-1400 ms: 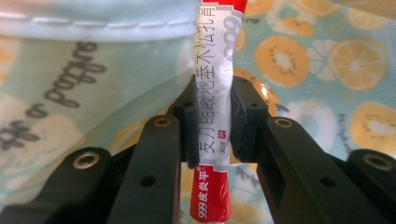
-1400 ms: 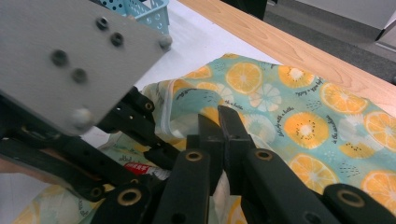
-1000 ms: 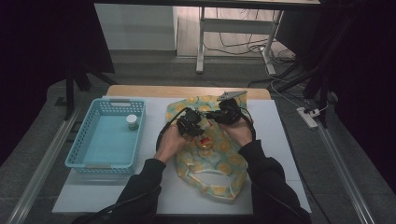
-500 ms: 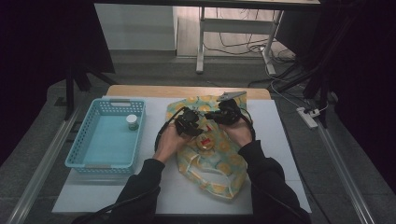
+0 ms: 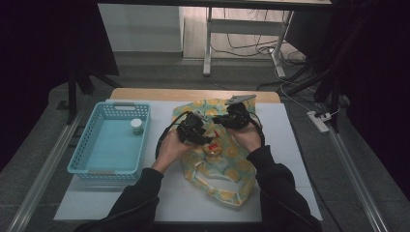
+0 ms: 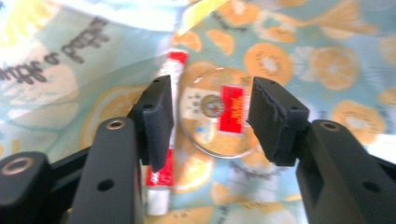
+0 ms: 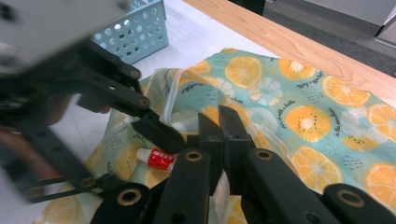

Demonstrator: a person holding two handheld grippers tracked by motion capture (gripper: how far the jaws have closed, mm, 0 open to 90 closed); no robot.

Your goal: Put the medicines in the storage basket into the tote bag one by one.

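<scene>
The left gripper (image 6: pixel 208 116) has just been spreading its jaws above the round jar (image 6: pixel 217 114) on the citrus-print bag (image 5: pixel 227 169); lower squarely before squeezing. The right gripper (image 7: pixel 219 121), jaws pressed together, pinches the bag's edge; keep it taut

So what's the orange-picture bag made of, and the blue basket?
The bag looks like thin, soft plastic or coated cloth: it crumples into folds and its orange-slice print has a slight shine, so which one is hard to say. The basket looks like hard moulded plastic, matte light blue, with neat rows of little holes in its walls.
</scene>
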